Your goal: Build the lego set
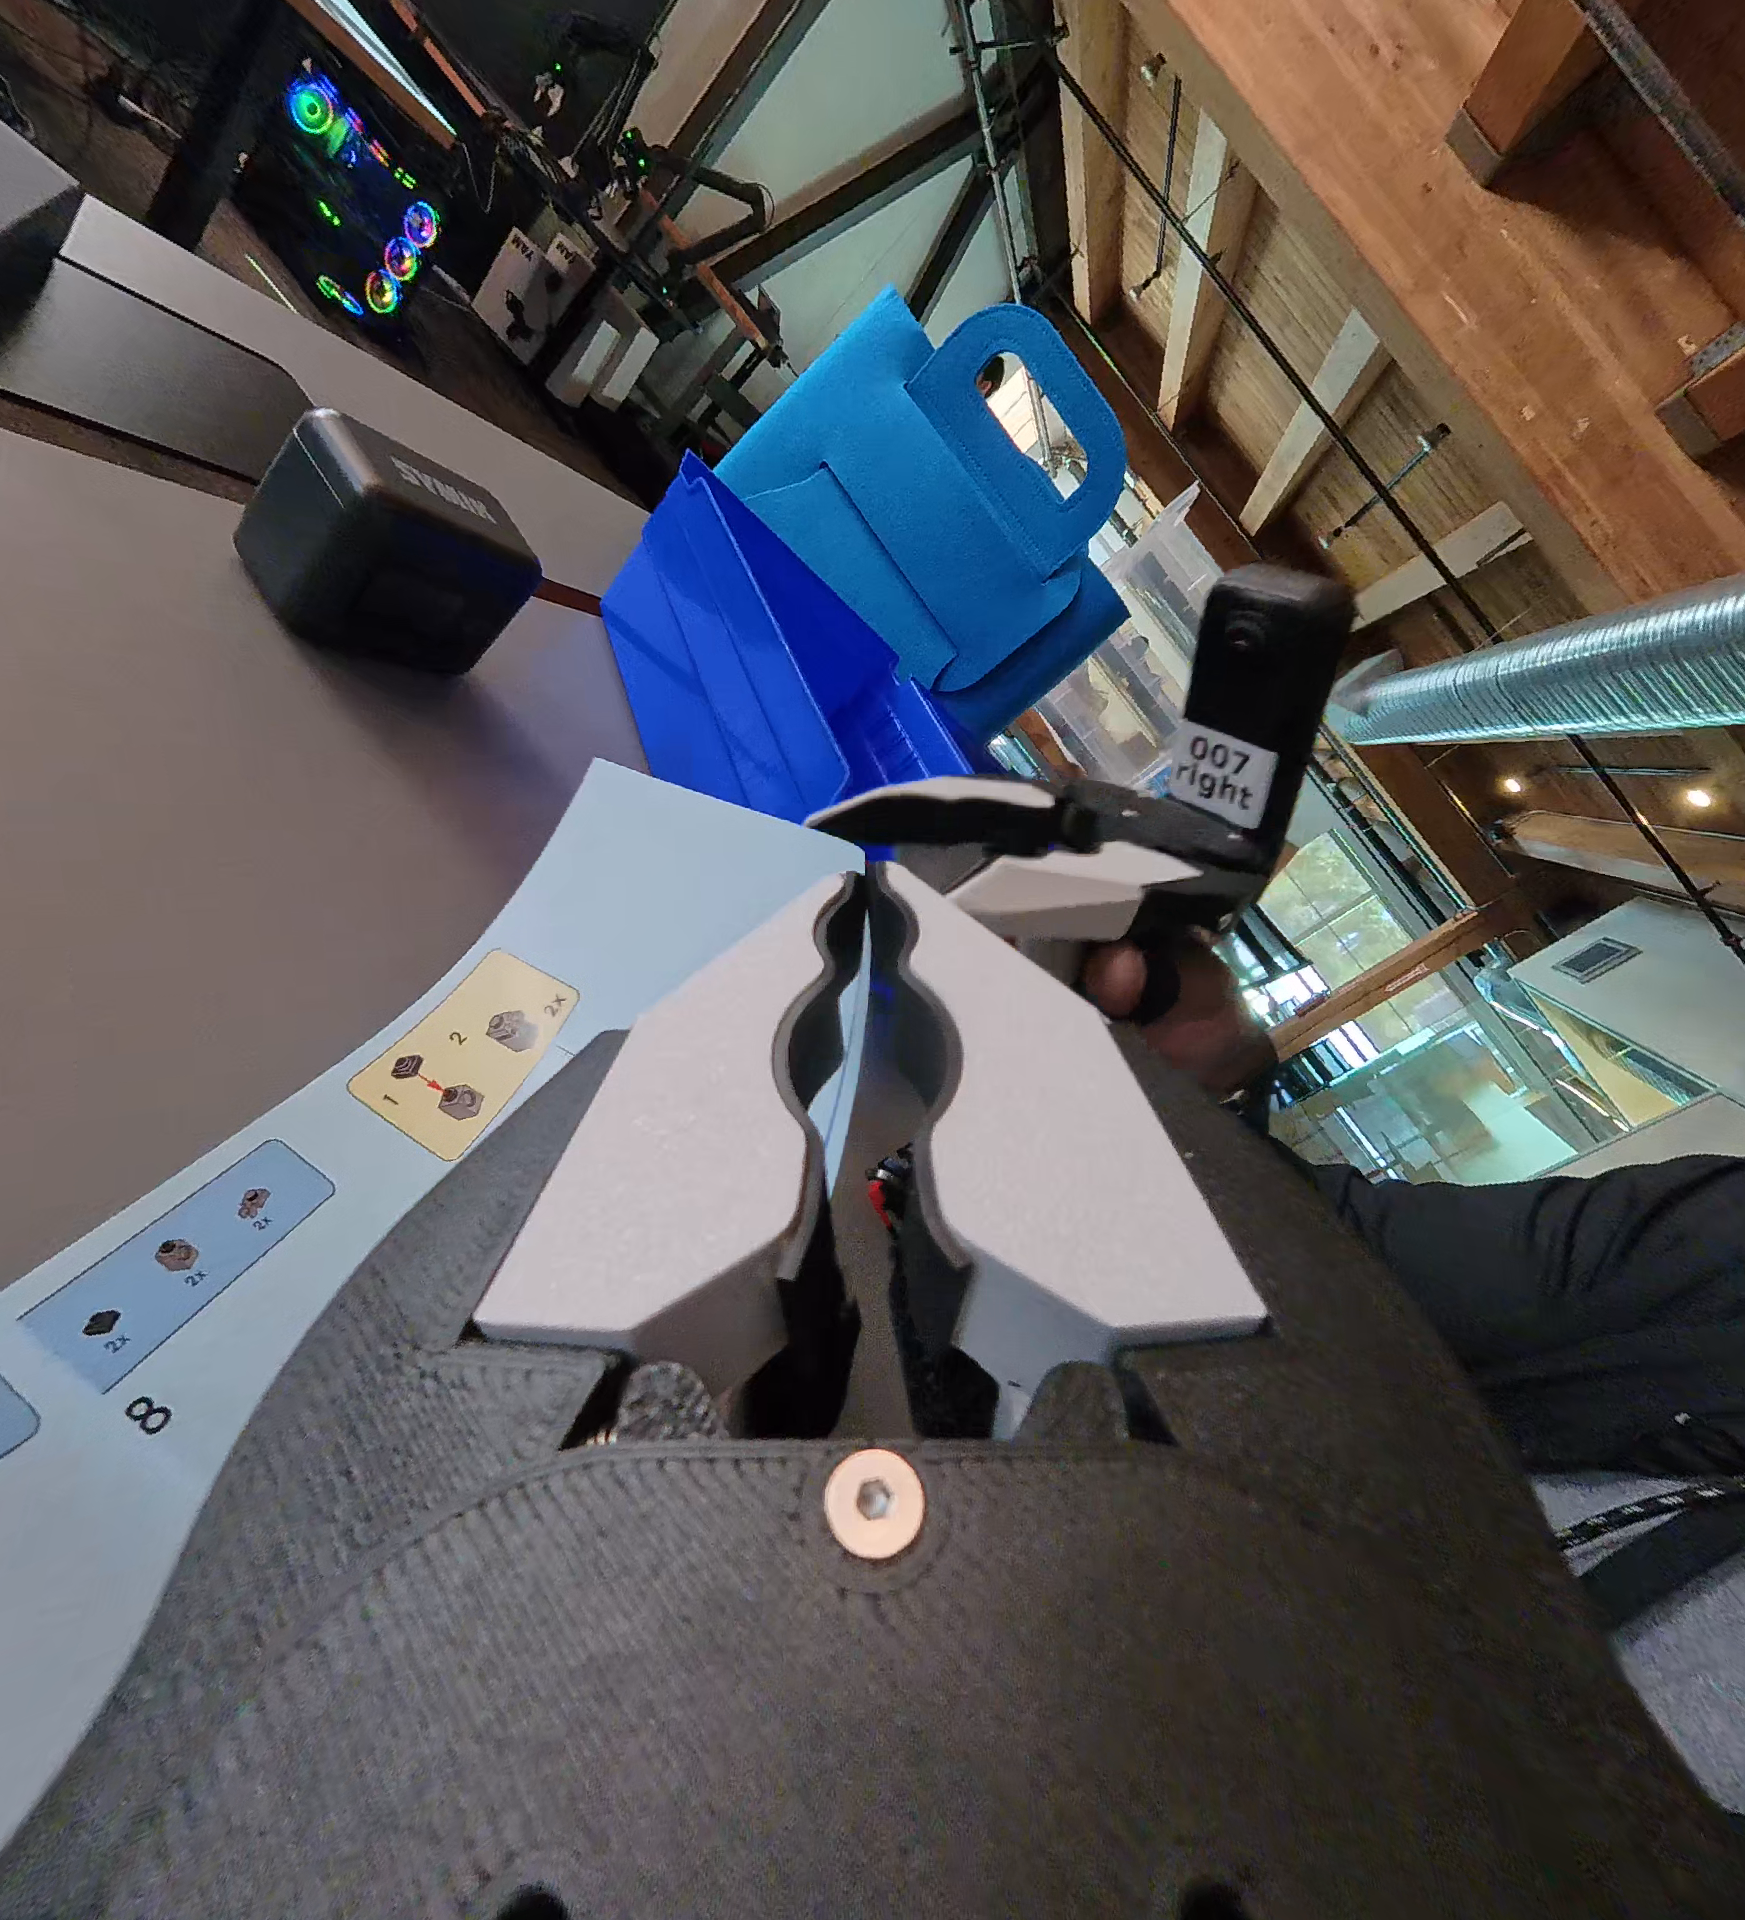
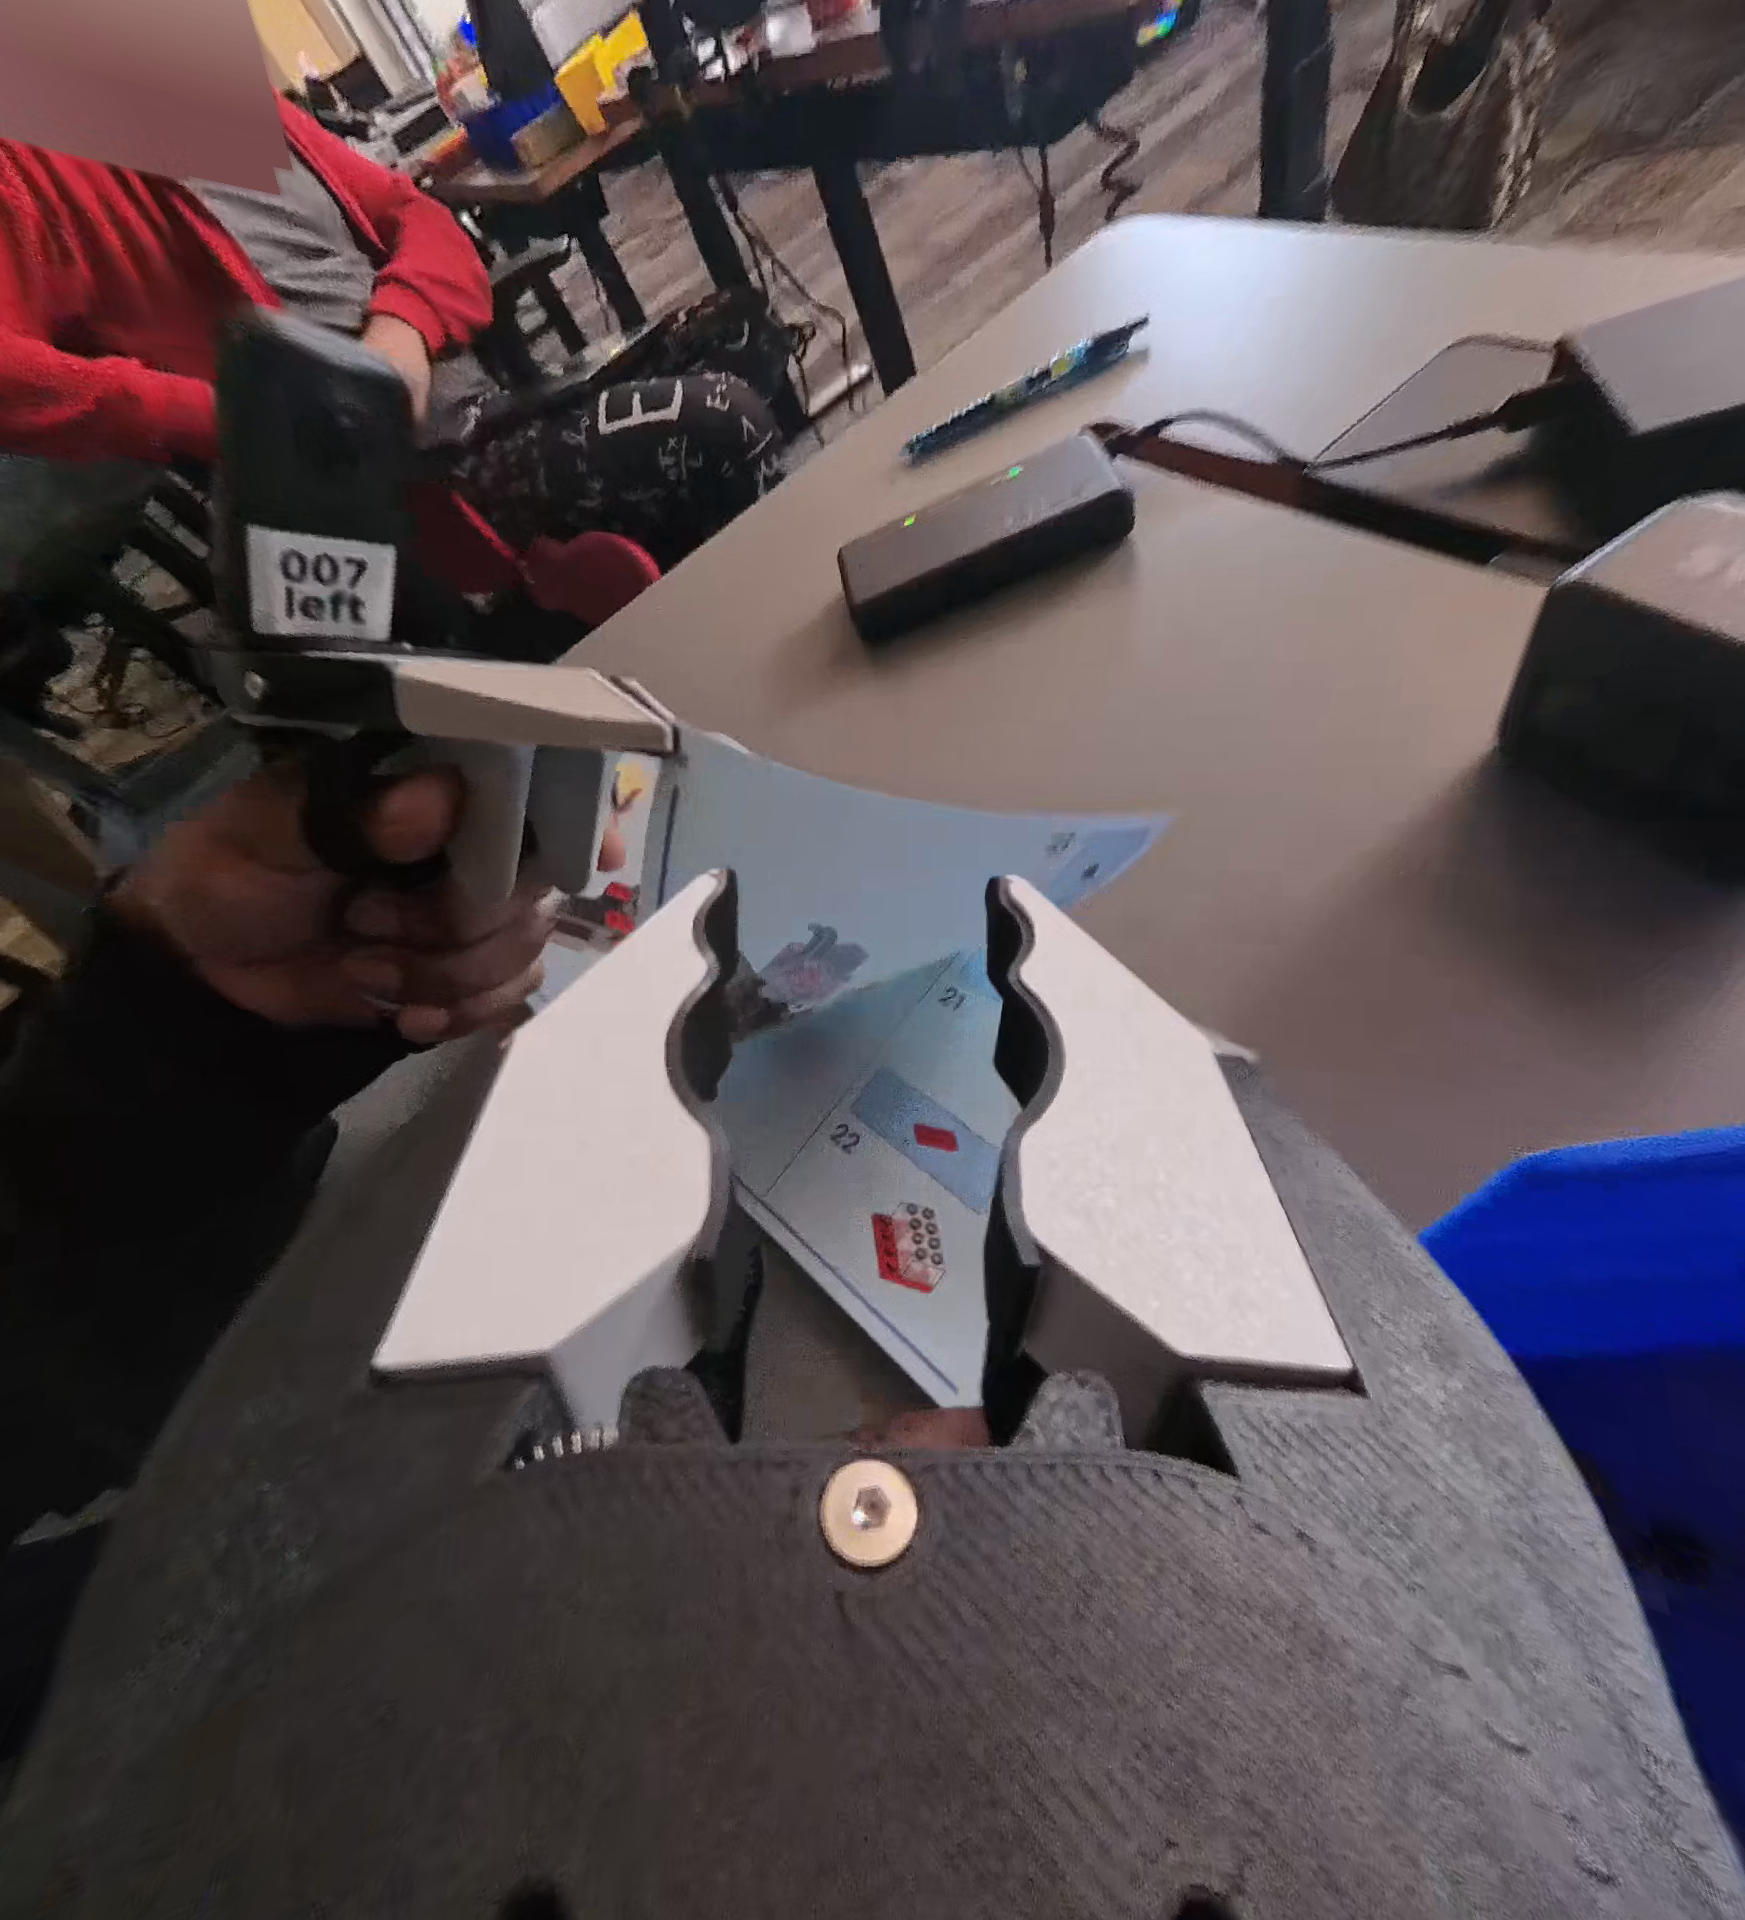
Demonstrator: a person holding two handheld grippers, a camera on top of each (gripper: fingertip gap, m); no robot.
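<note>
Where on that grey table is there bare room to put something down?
Bare table lies between the lifted instruction booklet, the black power bank and the dark cube-shaped box. It is crowded near the blue bin, where the left gripper pinches the booklet.

The pale blue instruction booklet (image 2: 899, 862) is lifted off the grey table (image 2: 1263, 675), its open page curved, one edge pinched

grey-fingered black grippers (image 2: 857, 894), black sleeve (image 1: 1574, 1278)
</note>
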